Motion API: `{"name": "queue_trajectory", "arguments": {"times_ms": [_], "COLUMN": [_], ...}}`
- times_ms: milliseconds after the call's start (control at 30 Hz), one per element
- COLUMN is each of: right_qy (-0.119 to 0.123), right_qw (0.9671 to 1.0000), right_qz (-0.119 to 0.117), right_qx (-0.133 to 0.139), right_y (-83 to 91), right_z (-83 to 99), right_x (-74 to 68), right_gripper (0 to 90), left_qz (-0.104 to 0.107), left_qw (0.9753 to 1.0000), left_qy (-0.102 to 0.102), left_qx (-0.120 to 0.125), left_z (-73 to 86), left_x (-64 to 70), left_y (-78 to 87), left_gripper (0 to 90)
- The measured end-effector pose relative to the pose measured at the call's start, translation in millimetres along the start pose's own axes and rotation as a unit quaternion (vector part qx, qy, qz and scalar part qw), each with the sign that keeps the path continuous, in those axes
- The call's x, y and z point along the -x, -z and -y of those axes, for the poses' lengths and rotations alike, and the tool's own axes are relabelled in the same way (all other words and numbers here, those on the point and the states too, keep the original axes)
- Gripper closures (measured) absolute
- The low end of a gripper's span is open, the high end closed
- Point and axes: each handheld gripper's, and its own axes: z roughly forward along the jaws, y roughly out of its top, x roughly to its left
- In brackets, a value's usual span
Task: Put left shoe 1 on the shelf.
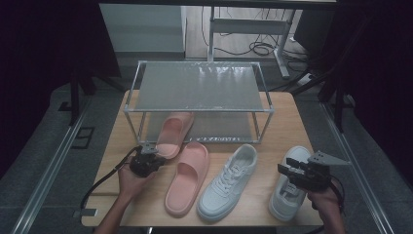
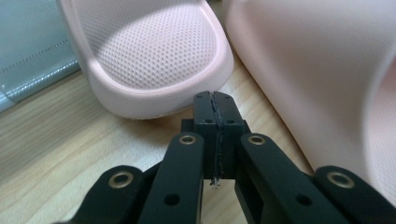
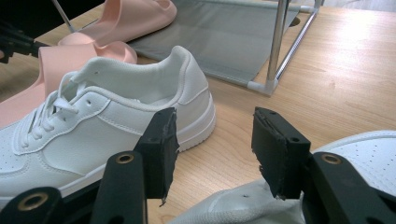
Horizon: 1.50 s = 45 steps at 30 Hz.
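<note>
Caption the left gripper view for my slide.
Left gripper, shut, at the heel of a pink slipper.

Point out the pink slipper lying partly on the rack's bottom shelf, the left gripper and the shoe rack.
Pink slipper (image 1: 173, 132), high view, on its strap.
Left gripper (image 2: 215, 103), left gripper view, at its closed tips.
Shoe rack (image 1: 197, 111), high view, top shelf's front rail.

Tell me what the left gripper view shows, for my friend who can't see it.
The left gripper has its black fingers shut together, just short of a pink slipper's rounded heel on the wooden table. Another pink slipper lies at the right.
</note>
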Motion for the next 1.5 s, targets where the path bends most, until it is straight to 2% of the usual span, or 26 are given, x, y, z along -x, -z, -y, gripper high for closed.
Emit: {"name": "queue_trajectory", "arguments": {"times_ms": [100,300,733,1067,1333,1500], "right_qy": [0.0,0.0,0.0,0.0,-0.001,0.001], "right_qw": [1.0,1.0,1.0,1.0,1.0,1.0], "right_qz": [0.0,0.0,0.0,-0.001,-0.001,-0.001], "right_qx": [-0.001,-0.002,-0.002,-0.004,-0.003,-0.004], "right_y": [-0.1,-0.3,-0.9,-2.2,-2.5,-2.4], "right_z": [0.1,0.3,0.4,0.8,1.0,0.8], "right_x": [-0.1,0.5,0.5,0.5,0.6,0.5], "right_gripper": [50.5,50.5,50.5,50.5,50.5,50.5], "left_qz": [0.003,-0.005,0.006,0.008,0.015,0.01], "left_qw": [1.0,0.9998,1.0,0.9999,0.9999,0.9999], "left_qy": [0.002,-0.018,-0.006,-0.007,0.004,-0.007], "left_qx": [0.001,-0.008,0.0,-0.002,0.002,-0.004], "left_z": [-2.2,-13.8,-25.0,-29.9,-33.9,-38.3], "left_x": [-1.9,-1.8,-10.0,-15.2,-17.6,-16.8], "left_y": [-2.3,-10.7,-24.0,-29.4,-34.3,-37.3], "left_gripper": [89.6,89.3,89.2,88.9,88.8,89.5]}}
